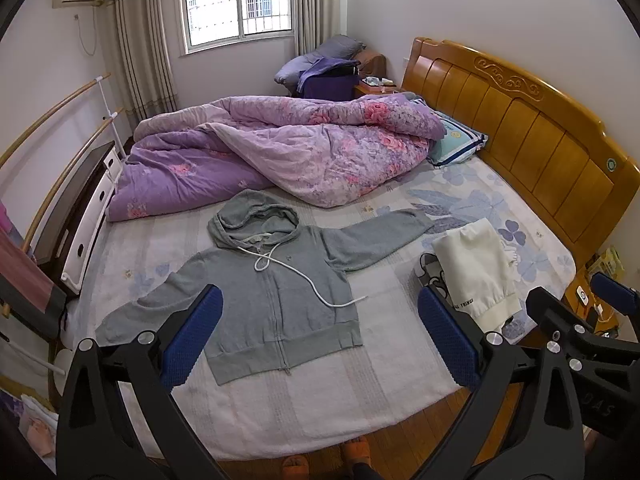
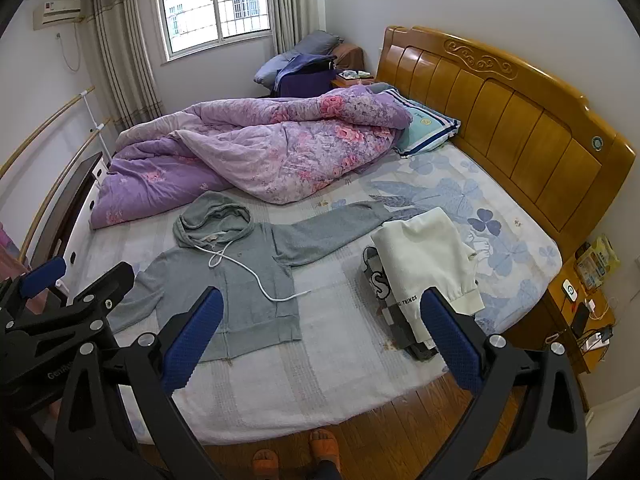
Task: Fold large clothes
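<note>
Left wrist view: both tools hung over the near edge of the bed, above the floor, with nothing between their jaws.
Bed (image 1: 304, 412): a wide mattress lay ahead of and below both tools, under a soft, nubbly pale cover printed with blue flowers; it met a carved, glossy wooden headboard (image 1: 532, 128) far to the right.
Quilt (image 1: 280, 148): a puffy purple floral heap was bunched at the far side, well beyond the tools.
Hoodie (image 1: 276, 304): grey, matte knit with a front zip, it lay flat and face up straight ahead of the left gripper (image 1: 320, 340), hood pointing away, both sleeves spread outward, ribbed hem nearest. A white drawstring (image 1: 308, 280) snaked loose across its chest.
Progress: no fold showed in the hoodie, so I judged its folding not yet begun; sleeves, body and hood all appeared left to do.
Folded pile (image 2: 424, 256): a cream, smooth, thick garment with ribbed cuffs rested on a darker patterned piece, just ahead of the right gripper (image 2: 320, 340); it looked like finished work.
Left gripper: its blue, dimpled pads stood wide apart and empty.
Right gripper: likewise spread wide, gripping nothing.
Sandals (image 2: 296, 452): the person's orange pair stood on the wooden floor, directly beneath the tools.
</note>
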`<state>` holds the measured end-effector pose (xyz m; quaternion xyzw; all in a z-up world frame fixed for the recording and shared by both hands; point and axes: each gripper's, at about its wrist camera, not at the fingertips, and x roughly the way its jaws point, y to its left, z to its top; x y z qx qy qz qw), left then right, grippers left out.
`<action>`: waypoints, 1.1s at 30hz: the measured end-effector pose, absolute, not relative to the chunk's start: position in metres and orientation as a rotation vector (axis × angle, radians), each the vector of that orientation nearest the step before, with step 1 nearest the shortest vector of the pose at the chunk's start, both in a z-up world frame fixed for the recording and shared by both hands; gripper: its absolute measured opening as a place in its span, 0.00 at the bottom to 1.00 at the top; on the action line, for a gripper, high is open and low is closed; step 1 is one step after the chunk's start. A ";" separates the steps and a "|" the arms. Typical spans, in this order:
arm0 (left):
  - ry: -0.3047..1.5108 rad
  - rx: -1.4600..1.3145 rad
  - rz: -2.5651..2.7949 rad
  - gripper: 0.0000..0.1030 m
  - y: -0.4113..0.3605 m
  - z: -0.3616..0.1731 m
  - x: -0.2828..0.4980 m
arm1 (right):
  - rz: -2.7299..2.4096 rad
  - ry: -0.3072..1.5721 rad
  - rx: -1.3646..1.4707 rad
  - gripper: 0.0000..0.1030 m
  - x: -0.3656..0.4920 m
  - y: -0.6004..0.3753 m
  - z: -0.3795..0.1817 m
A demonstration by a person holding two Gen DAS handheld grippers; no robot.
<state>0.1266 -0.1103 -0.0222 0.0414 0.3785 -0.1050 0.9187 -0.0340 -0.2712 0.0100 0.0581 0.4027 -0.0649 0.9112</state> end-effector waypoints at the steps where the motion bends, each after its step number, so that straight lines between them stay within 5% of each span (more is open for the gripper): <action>1: 0.779 0.084 -0.215 0.95 -0.110 -0.023 0.127 | -0.134 0.831 0.119 0.92 -0.033 -0.271 0.010; 33: 0.784 0.090 -0.205 0.95 -0.106 -0.027 0.134 | -0.125 0.835 0.113 0.92 -0.017 -0.273 0.006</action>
